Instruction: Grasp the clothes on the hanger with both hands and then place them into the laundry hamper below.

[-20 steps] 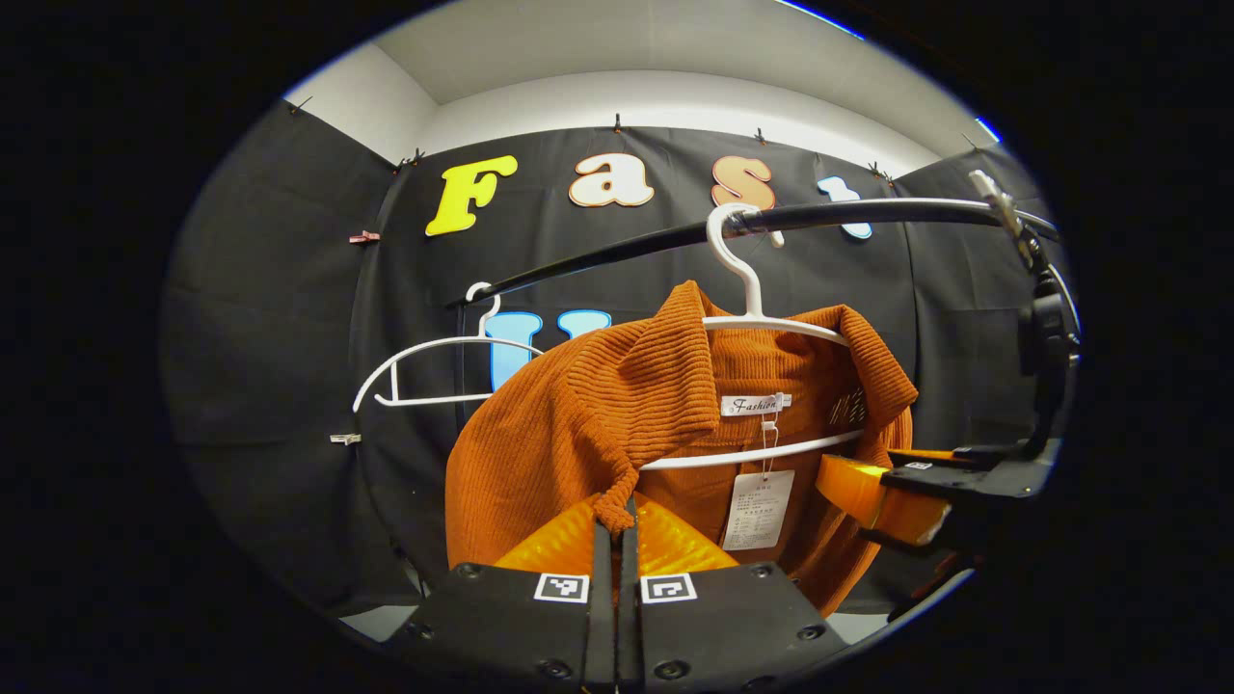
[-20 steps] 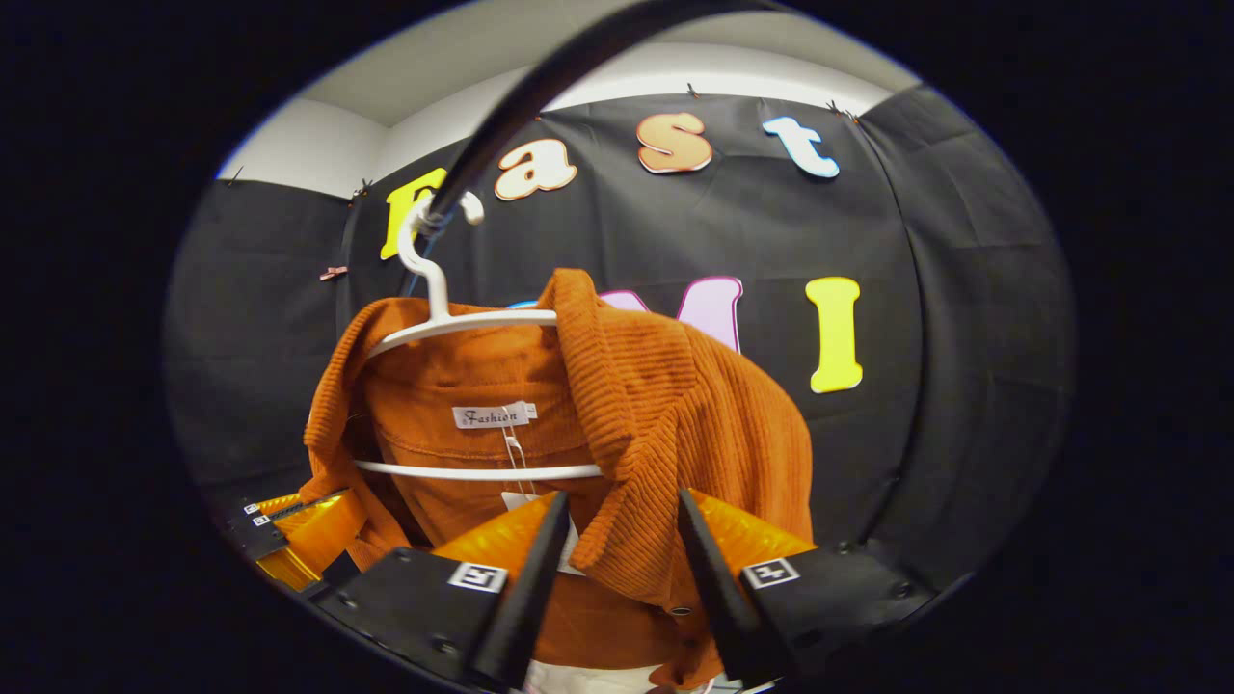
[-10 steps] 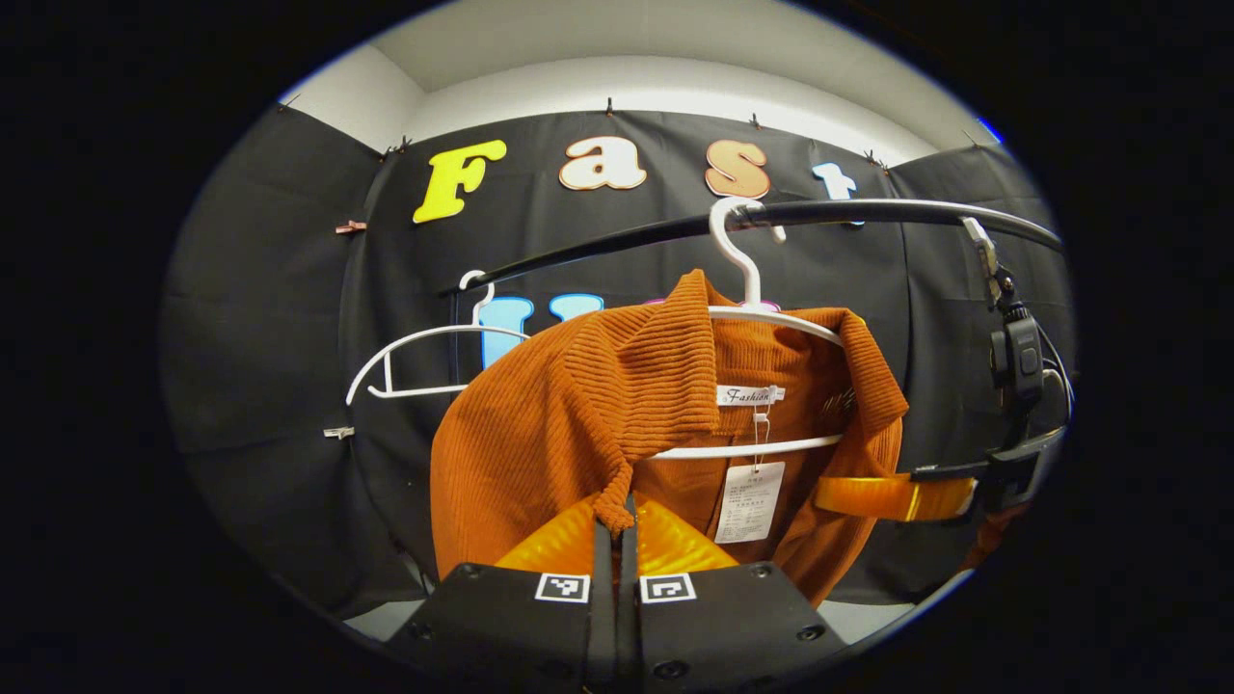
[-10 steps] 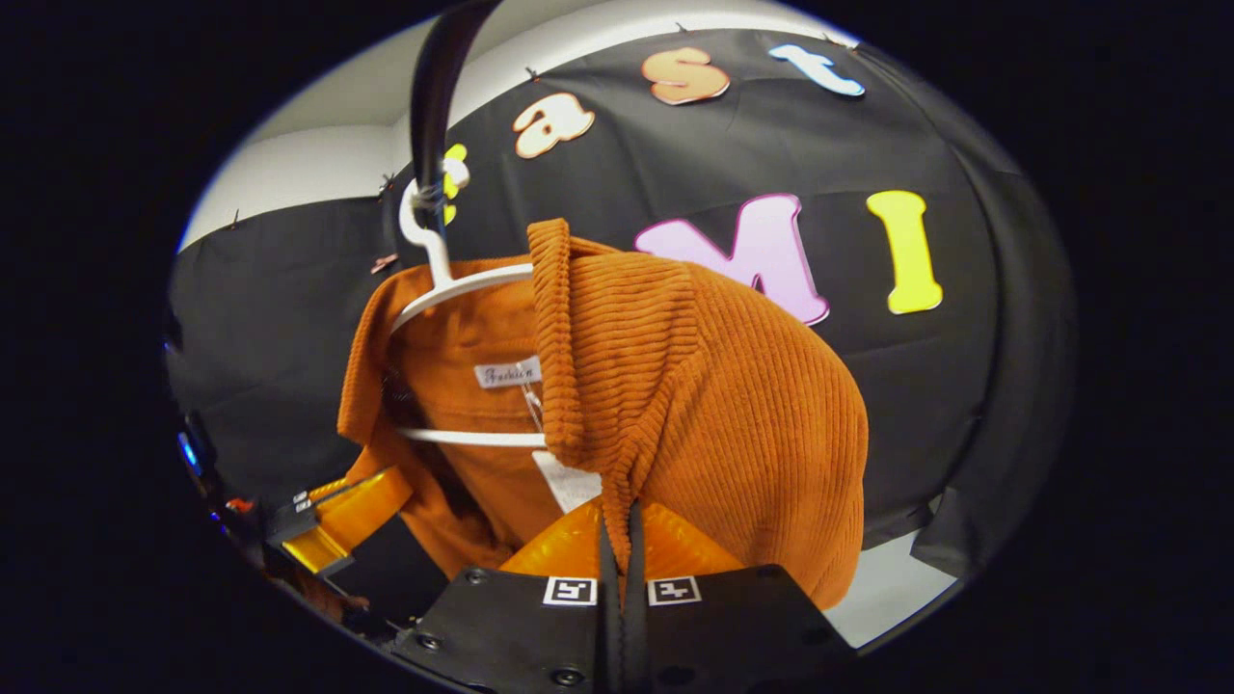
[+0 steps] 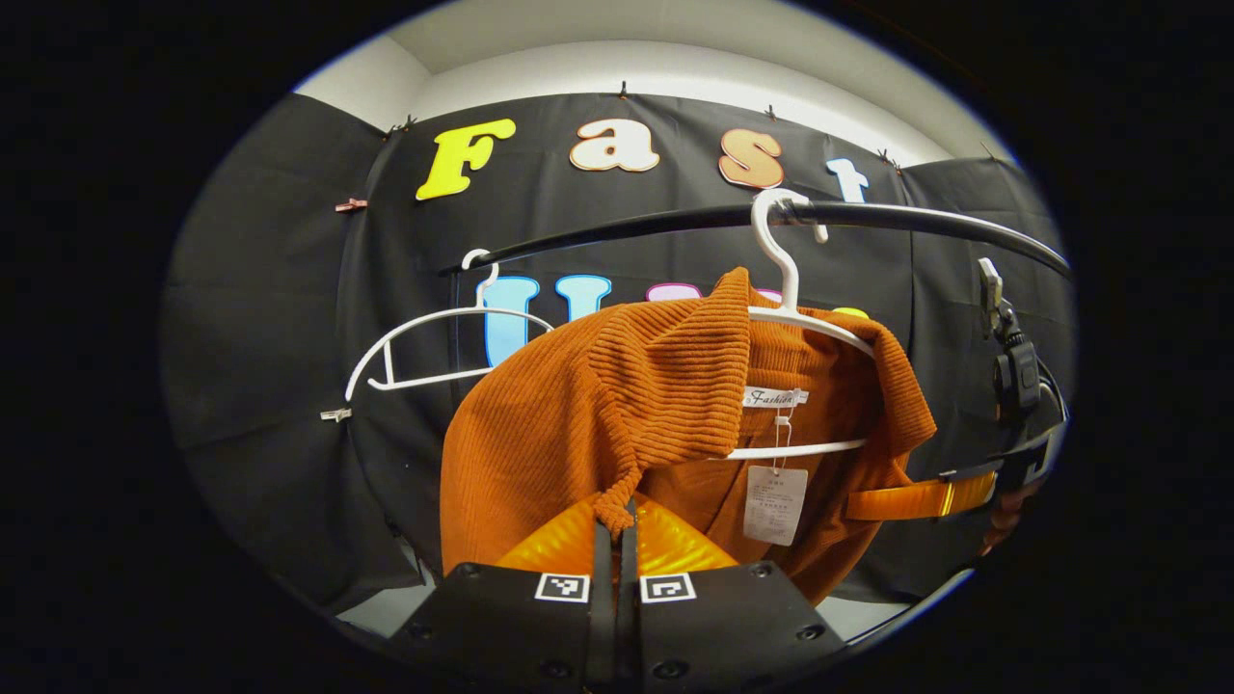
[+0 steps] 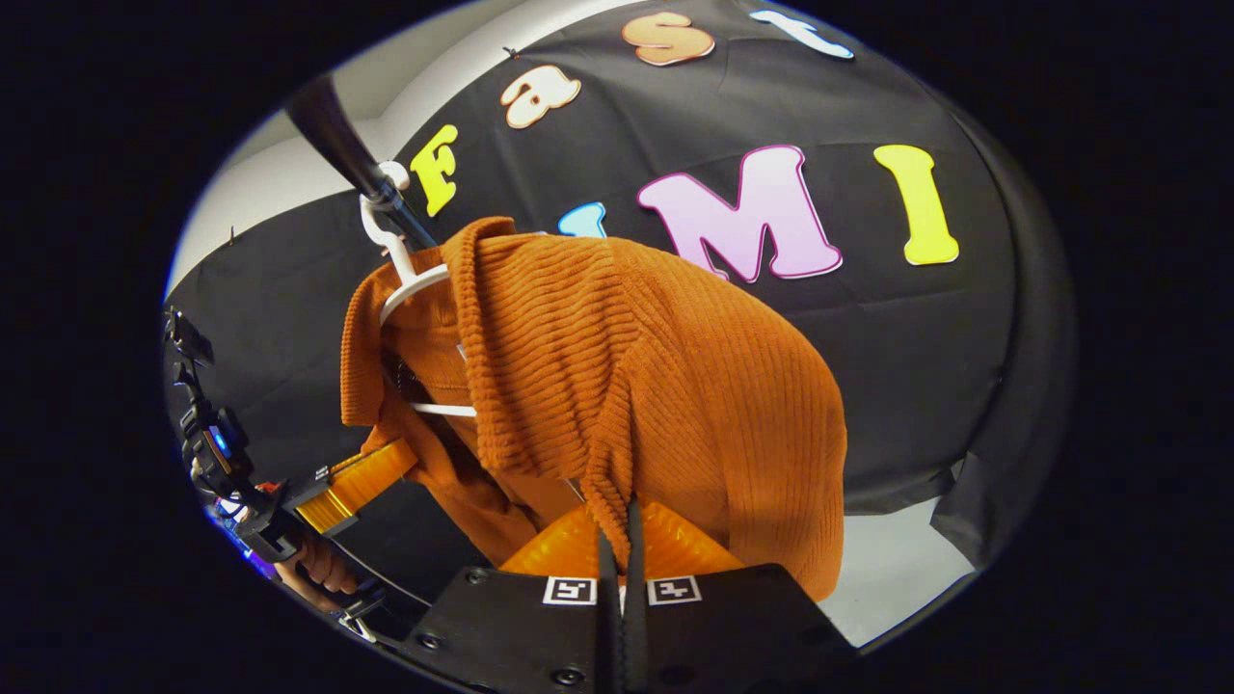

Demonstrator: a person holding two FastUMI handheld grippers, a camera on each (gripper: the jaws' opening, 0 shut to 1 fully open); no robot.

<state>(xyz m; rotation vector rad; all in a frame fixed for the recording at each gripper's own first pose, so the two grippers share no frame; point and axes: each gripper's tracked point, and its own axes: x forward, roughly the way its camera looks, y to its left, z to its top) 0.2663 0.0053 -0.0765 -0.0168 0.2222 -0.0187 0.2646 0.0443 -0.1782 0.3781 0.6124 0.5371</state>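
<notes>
Not much to read here, honestly. The sweater [image 5: 540, 434] had a small white neck label [image 5: 774, 396] with one word in script. A white hang tag [image 5: 774, 492] dangled below it on a string, and its print was way too tiny to make out. The left gripper [image 5: 615, 525] carried two square black-and-white left markers [image 5: 561, 587], just patterns with no letters or digits. The right gripper [image 6: 621, 520] had right markers [image 6: 569, 590] of the same kind.

Two hangers [image 5: 434, 333], one garment [image 5: 598, 405]
</notes>
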